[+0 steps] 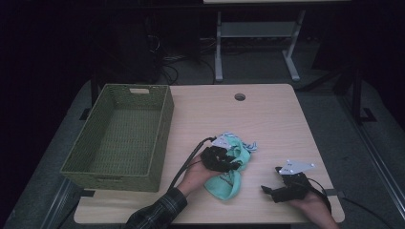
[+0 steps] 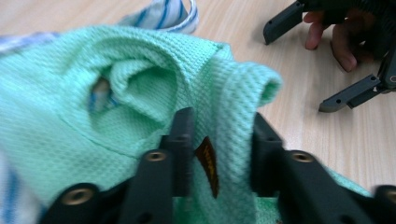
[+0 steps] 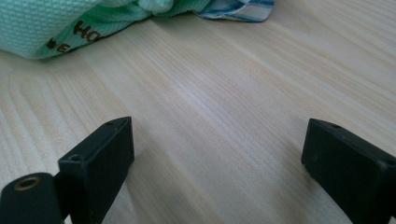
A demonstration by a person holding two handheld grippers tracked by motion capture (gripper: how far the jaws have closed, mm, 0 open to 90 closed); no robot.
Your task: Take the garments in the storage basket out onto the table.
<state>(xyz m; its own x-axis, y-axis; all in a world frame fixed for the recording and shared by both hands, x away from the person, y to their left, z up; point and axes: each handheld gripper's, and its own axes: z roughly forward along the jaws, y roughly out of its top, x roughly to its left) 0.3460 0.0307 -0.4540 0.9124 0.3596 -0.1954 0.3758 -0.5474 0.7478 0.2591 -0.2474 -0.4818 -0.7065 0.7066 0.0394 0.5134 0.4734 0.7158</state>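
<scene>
A mint-green knitted cloth (image 1: pixel 228 183) lies crumpled near the middle of the wooden table (image 1: pixel 272 119), over a blue-and-white striped cloth (image 1: pixel 249 145). My left gripper (image 1: pixel 230 161) rests on this pile. In the left gripper view its jaws (image 2: pixel 222 122) straddle a fold of the green cloth (image 2: pixel 93 70) that carries a small brown label; the pads stand apart and do not pinch it. My right gripper (image 1: pixel 270 180) sits on the table to the right of the pile, and its jaws (image 3: pixel 215 140) are spread wide over bare wood. The green cloth (image 3: pixel 46 23) lies beyond them.
A green woven basket (image 1: pixel 165 119) stands on the left part of the table. A round cable hole (image 1: pixel 239 97) is near the far edge. The striped cloth (image 2: pixel 163 11) pokes out behind the green one. The right gripper (image 2: pixel 299 70) is close by in the left gripper view.
</scene>
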